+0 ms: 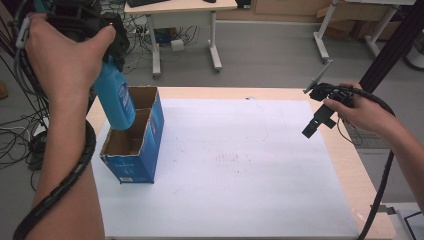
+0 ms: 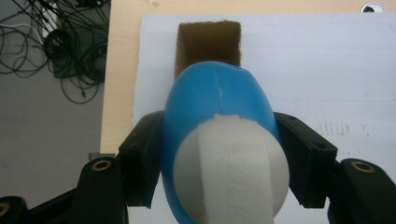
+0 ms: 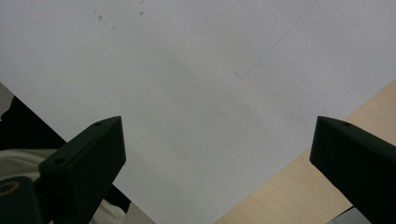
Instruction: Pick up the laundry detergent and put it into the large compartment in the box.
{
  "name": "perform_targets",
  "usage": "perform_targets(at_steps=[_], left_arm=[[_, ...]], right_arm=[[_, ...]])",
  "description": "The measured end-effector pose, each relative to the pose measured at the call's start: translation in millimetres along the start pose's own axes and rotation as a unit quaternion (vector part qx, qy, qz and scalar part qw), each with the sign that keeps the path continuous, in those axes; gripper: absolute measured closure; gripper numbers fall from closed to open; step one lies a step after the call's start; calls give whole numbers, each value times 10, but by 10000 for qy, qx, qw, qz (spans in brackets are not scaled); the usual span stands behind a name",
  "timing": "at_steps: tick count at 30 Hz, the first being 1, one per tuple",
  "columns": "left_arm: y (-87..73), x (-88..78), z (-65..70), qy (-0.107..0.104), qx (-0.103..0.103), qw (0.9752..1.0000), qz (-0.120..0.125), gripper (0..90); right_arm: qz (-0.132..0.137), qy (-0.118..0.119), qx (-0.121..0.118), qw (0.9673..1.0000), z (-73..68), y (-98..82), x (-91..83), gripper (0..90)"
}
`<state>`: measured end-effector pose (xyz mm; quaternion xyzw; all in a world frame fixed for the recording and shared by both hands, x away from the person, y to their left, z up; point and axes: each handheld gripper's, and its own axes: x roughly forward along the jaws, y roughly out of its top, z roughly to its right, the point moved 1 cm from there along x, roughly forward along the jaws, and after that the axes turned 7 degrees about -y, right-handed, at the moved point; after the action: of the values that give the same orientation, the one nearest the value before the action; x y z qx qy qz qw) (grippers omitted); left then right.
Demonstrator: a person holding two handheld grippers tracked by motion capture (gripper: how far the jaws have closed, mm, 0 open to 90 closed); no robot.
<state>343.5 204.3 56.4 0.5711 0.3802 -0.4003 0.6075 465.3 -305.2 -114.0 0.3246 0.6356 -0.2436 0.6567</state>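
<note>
A blue bottle (image 1: 115, 97) with a white cap (image 2: 231, 170) hangs upside-up from my left gripper (image 2: 224, 158), whose jaws are shut on its neck just below the cap. The bottle's base sits over the near compartment of an open blue cardboard box (image 1: 134, 137) with a divider; in the left gripper view the far compartment (image 2: 208, 44) shows beyond the bottle. My right gripper (image 1: 315, 125) hovers above the right side of the white sheet (image 1: 240, 160), open, nothing between its fingers (image 3: 88, 158).
The box stands on the left part of the white sheet covering the wooden table (image 1: 357, 170). Cables (image 2: 56, 42) lie on the floor left of the table. Another desk (image 1: 182, 30) stands behind.
</note>
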Motion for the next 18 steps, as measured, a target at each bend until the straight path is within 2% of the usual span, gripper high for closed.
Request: perform_targets(at_steps=[5, 18], left_arm=[[6, 240, -130, -64, -108, 9999, -96, 378], [-121, 787, -259, -62, -120, 9996, -236, 378]], right_arm=[[-25, -8, 30, 10000, 1, 8, 5, 35], [-7, -38, 11, 10000, -25, 21, 13, 35]])
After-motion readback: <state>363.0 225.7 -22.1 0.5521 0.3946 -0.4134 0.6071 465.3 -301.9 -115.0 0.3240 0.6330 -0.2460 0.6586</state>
